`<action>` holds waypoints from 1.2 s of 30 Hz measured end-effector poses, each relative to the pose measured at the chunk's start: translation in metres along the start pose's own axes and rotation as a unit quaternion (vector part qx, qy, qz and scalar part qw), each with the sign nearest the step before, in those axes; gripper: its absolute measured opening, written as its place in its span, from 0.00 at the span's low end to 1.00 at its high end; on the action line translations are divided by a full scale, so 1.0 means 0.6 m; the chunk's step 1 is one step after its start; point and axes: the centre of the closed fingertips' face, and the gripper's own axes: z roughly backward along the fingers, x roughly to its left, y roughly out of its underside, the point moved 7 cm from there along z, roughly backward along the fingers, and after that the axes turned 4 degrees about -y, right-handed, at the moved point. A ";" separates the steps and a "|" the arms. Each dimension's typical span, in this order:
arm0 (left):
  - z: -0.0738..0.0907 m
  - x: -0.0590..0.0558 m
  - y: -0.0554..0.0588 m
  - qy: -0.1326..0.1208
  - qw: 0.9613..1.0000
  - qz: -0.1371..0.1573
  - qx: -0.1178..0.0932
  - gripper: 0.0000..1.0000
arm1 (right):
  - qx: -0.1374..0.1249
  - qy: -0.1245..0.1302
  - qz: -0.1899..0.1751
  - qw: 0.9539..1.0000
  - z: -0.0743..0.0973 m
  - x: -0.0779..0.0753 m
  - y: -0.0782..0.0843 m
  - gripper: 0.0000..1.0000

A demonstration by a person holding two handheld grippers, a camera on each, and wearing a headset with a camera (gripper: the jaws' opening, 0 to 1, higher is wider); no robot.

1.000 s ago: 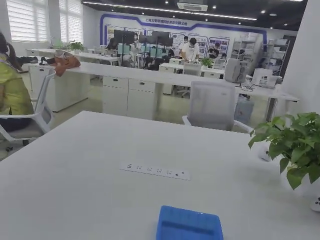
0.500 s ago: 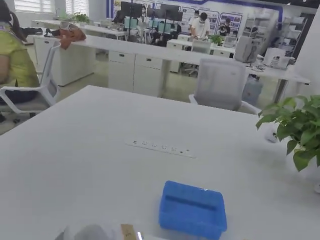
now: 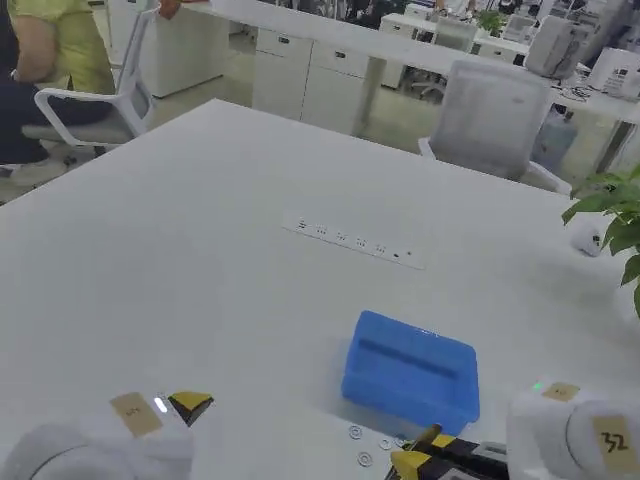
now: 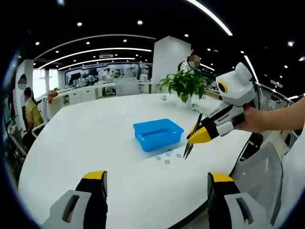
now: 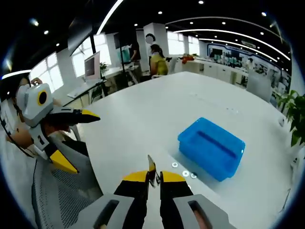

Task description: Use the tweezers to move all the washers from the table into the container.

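A blue container (image 3: 410, 372) sits on the white table (image 3: 200, 260), with three small washers (image 3: 364, 459) lying just in front of it. In the right gripper view, my right gripper (image 5: 152, 179) is shut on thin tweezers (image 5: 151, 168), whose tip points toward the washers (image 5: 185, 173) beside the container (image 5: 212, 148). In the left gripper view, my left gripper (image 4: 157, 183) stands wide open with nothing in it, well short of the container (image 4: 158, 133). The right gripper (image 4: 214, 129) hangs there with the tweezers (image 4: 189, 145) above the washers (image 4: 167, 161). Both grippers (image 3: 410, 458) (image 3: 190, 405) sit at the table's near edge.
A flush power strip (image 3: 350, 240) lies in the table's middle. A potted plant (image 3: 615, 210) stands at the right edge, and a grey chair (image 3: 490, 120) is at the far side. A seated person (image 3: 50, 60) is at the far left.
The head camera has tilted down, so the container now sits in full view. Both grippers and the washers have come into the picture at the bottom.
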 end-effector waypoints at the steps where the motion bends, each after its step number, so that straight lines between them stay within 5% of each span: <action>1: -0.002 0.000 0.001 -0.004 1.000 0.000 -0.002 0.91 | -0.003 0.000 -0.003 1.000 -0.004 -0.002 -0.003 0.05; 10: -0.012 0.000 0.001 -0.033 0.998 -0.015 -0.046 0.99 | 0.009 0.028 0.030 0.999 -0.041 -0.037 -0.018 0.05; 17: -0.021 0.008 0.005 -0.044 0.998 -0.001 -0.043 0.99 | 0.006 0.039 0.014 0.999 -0.070 -0.066 -0.022 0.05; 22: -0.024 0.012 0.014 -0.075 0.996 -0.049 -0.020 0.99 | -0.001 0.029 -0.029 0.999 -0.094 -0.078 -0.021 0.05; 28: -0.027 0.010 0.019 -0.063 0.997 -0.050 -0.016 0.99 | 0.001 0.039 -0.025 0.999 -0.115 -0.086 -0.023 0.05; 31: -0.028 0.010 0.020 -0.060 0.997 -0.047 -0.015 0.99 | 0.022 0.049 0.018 0.998 -0.122 -0.089 -0.022 0.05; 36: -0.028 0.014 0.021 -0.058 0.998 -0.037 -0.014 0.99 | 0.024 0.038 0.007 0.999 -0.131 -0.087 -0.021 0.05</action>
